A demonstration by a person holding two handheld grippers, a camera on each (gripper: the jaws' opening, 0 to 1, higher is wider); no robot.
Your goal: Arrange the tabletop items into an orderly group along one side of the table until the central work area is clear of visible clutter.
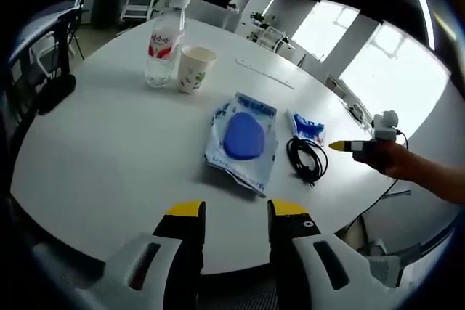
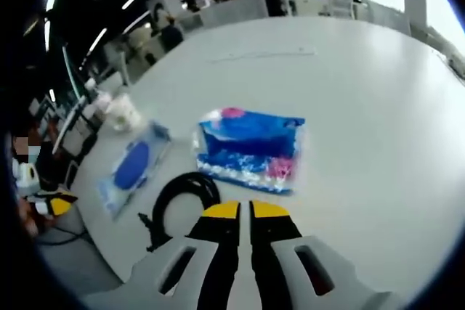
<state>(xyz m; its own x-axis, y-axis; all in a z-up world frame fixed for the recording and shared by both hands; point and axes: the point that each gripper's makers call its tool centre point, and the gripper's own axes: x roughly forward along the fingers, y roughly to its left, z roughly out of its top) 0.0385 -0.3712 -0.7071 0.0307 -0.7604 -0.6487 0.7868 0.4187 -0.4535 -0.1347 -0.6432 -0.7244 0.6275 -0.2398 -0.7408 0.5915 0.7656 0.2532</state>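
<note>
On the round white table (image 1: 109,165) stand a clear water bottle (image 1: 163,47) with a red label and a paper cup (image 1: 195,68) side by side at the far side. Nearer lies a clear bag with a blue oval pad (image 1: 243,139), then a small blue packet (image 1: 306,127) and a coiled black cable (image 1: 306,159). My left gripper (image 1: 237,212) hovers open over the near edge, holding nothing. My right gripper (image 2: 245,212) is shut and empty, just short of the cable (image 2: 182,192) and the blue packet (image 2: 251,149); it enters the left gripper view (image 1: 347,147) beside the cable.
A thin pale strip (image 1: 265,74) lies on the far part of the table. A hand (image 1: 410,166) holds the right gripper. Chairs, desks and people stand beyond the table. The bag with the pad (image 2: 134,165) and the blurred cup (image 2: 123,114) lie left of the packet.
</note>
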